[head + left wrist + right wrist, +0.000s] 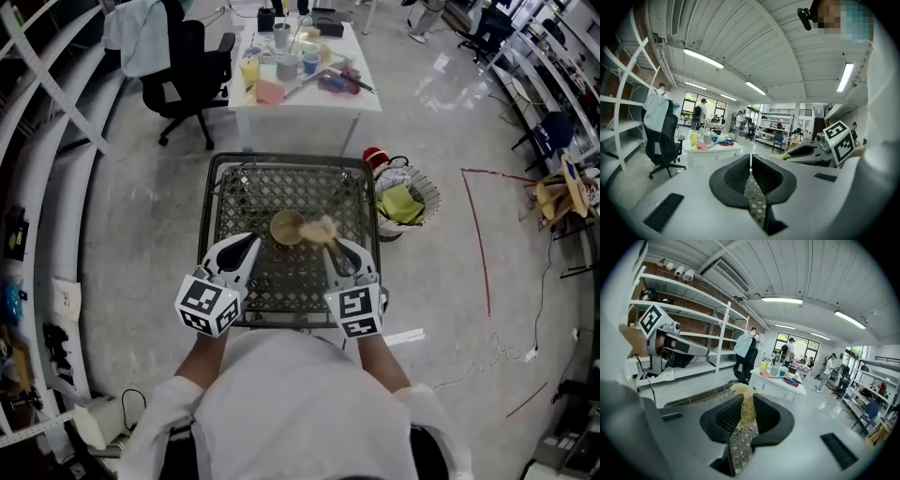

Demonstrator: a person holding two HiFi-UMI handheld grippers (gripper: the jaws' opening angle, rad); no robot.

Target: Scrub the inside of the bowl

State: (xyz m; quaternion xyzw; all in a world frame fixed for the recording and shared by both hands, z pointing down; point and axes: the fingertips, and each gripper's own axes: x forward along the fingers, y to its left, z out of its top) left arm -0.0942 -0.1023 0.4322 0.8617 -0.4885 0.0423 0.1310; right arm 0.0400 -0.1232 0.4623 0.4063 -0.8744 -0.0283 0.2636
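Note:
A tan bowl (pixel 284 228) stands upright on the black mesh table (pixel 234 202), near its middle. Just to the bowl's right is a pale fibrous scrubber (pixel 322 229), and my right gripper (pixel 331 246) is shut on it. In the right gripper view the scrubber (pixel 746 405) fills the gap between the jaws of the right gripper (pixel 744 399) and sticks out past the tips. My left gripper (pixel 249 242) sits to the left of the bowl, apart from it. The left gripper (pixel 750 157) is shut with nothing between its jaws. The bowl is hidden in both gripper views.
A wire basket (pixel 420 192) holding yellow-green cloth stands right of the mesh table. Beyond is a white table (pixel 309 98) with cups and clutter, and a black office chair (pixel 192 70) to its left. Shelving (pixel 37 169) lines the left side.

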